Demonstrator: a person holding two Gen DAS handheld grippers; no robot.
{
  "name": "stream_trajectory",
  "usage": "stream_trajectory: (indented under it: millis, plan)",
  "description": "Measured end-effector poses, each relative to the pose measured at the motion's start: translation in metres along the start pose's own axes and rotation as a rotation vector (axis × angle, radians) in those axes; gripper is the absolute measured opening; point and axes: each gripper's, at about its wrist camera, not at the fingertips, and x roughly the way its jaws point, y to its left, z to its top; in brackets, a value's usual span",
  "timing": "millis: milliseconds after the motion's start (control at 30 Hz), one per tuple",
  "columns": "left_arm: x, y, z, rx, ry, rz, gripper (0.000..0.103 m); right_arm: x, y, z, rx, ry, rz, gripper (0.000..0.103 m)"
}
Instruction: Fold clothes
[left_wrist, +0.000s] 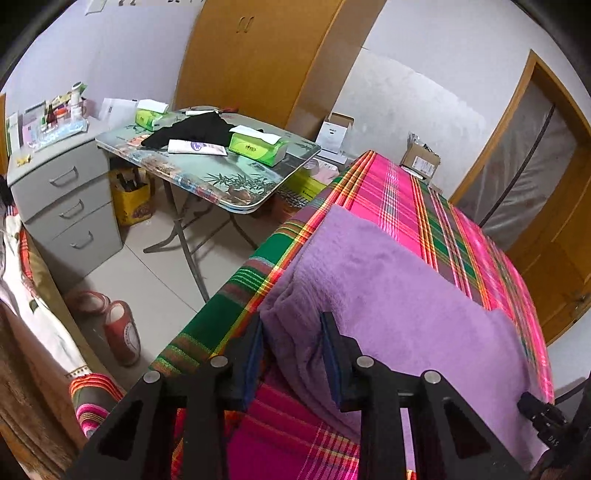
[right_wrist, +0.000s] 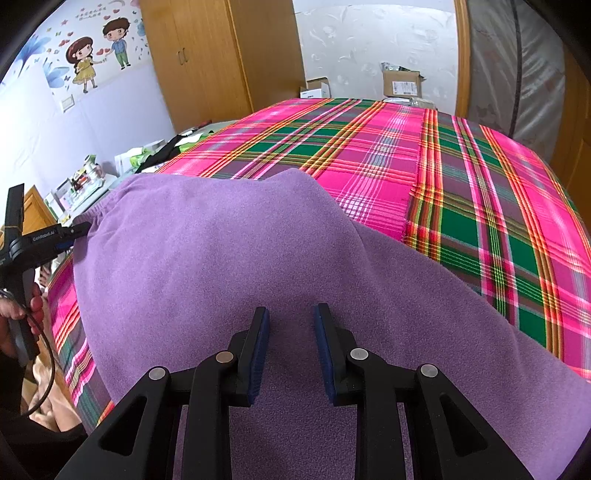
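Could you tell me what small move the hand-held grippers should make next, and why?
Probably close the left hand-held gripper on the trousers: its jaws are open around the fabric edge by the waistband, while the right hand-held gripper hovers open over the cloth on the bed.

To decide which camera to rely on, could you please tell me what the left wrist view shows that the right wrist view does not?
Left wrist only: folding table, grey drawers, slippers. Right wrist only: cartoon wall sticker, the left hand-held gripper at the garment's edge. Both: purple garment on the plaid bedspread, wardrobe.
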Motion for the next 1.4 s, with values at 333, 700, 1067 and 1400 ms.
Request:
stream_trajectory:
  millis: [333,700,1067,1400]
  plan:
    - [0.000,-0.002,-0.001,-0.001,-0.010,0.019,0.030,0.000,0.000,0.000,-0.001,0.000,0.000,0.027]
    - [0.002,-0.008,0.000,0.048,0.008,0.057,0.031,0.000,0.000,0.000,0.004,0.000,0.006,0.027]
    - [-0.010,-0.011,0.010,0.060,0.000,0.011,0.022,0.000,-0.001,0.000,0.005,-0.001,0.008,0.027]
    - [-0.047,-0.032,0.032,0.090,-0.074,-0.159,0.020,0.000,-0.001,0.000,0.003,-0.001,0.006,0.027]
